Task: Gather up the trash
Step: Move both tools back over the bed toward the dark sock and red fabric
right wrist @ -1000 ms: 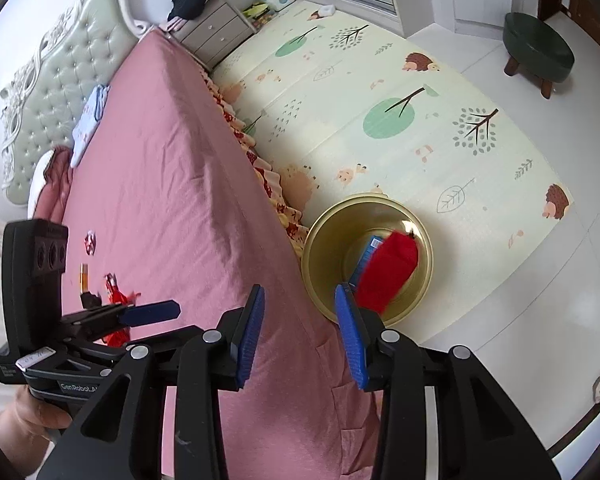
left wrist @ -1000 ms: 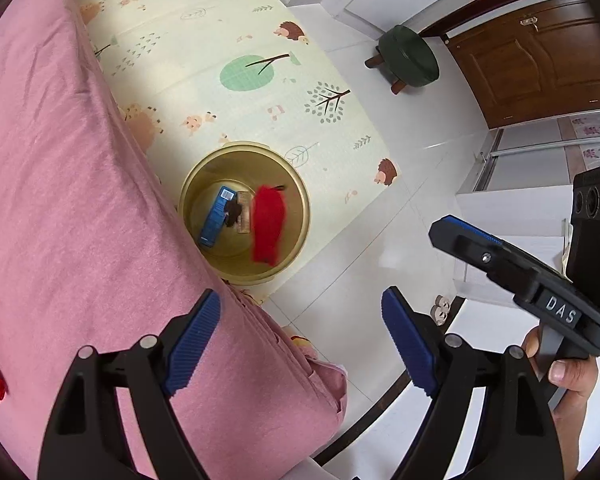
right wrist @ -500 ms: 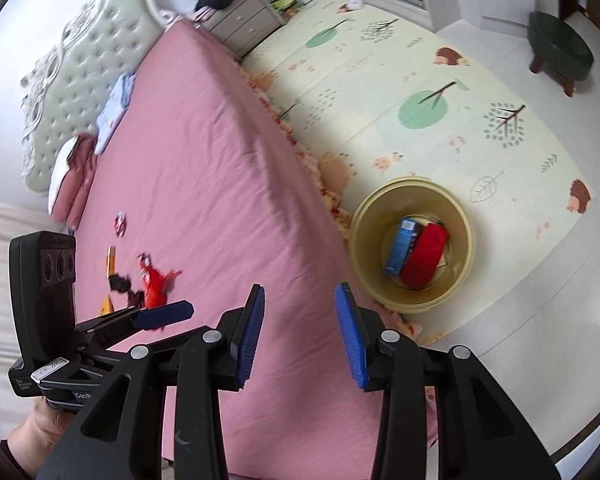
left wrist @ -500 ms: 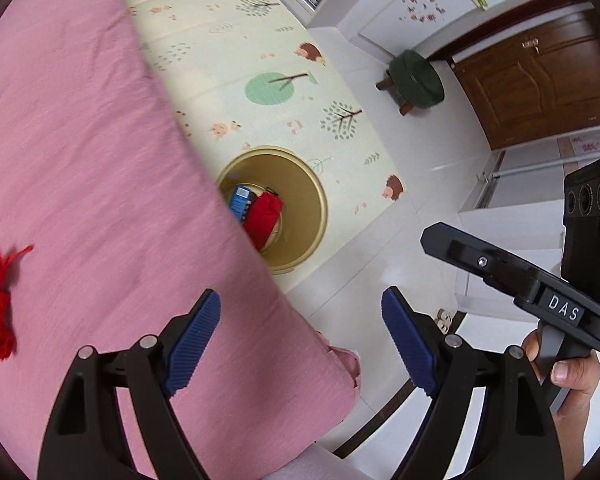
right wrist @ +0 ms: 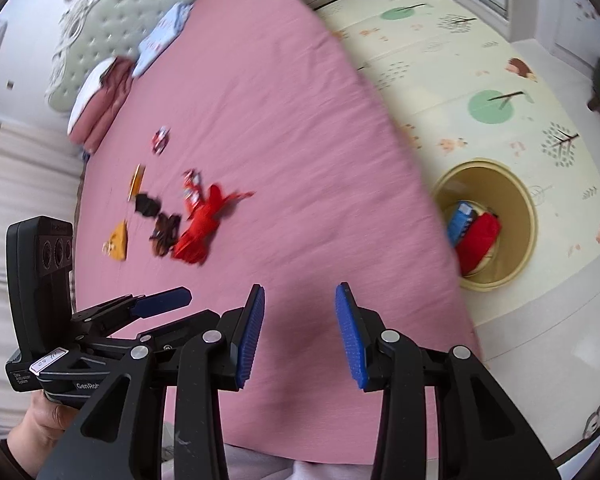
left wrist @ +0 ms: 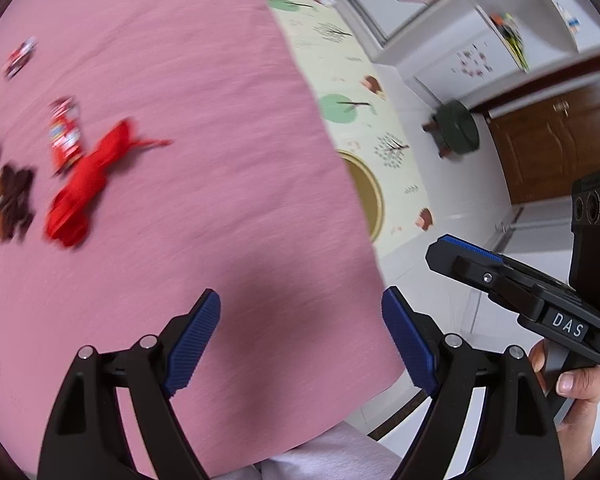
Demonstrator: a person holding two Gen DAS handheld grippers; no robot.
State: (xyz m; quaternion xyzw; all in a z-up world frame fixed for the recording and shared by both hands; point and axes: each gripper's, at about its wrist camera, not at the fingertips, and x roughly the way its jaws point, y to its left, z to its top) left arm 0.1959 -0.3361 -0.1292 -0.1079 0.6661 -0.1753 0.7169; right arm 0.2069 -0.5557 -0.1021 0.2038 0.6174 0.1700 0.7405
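Several bits of trash lie in a cluster on the pink bed (left wrist: 188, 92) (right wrist: 284, 128): a red crumpled bag (left wrist: 84, 188) (right wrist: 202, 222), a red-and-white wrapper (left wrist: 63, 136) (right wrist: 192, 188), dark brown wrappers (left wrist: 10, 204) (right wrist: 165, 232), and yellow wrappers (right wrist: 116, 244). A yellow bin (right wrist: 496, 224) (left wrist: 370, 192) stands on the floor by the bed, holding a red item (right wrist: 478, 240) and a blue box (right wrist: 460, 218). My left gripper (left wrist: 300, 340) hangs open above the bed's near edge, nothing between its fingers. My right gripper (right wrist: 300, 332) is partly open and empty, over the bed's near part.
A patterned play mat (right wrist: 480, 80) covers the floor beside the bed. A dark green stool (left wrist: 458, 128) stands near a brown door (left wrist: 556, 136). The padded headboard (right wrist: 112, 20), pillows (right wrist: 100, 100) and folded clothes (right wrist: 162, 40) are at the bed's far end.
Both grippers have swung from over the bin toward the bed. The trash cluster has come into view, and the bin has slid to the right, half hidden by the bed in the left view.
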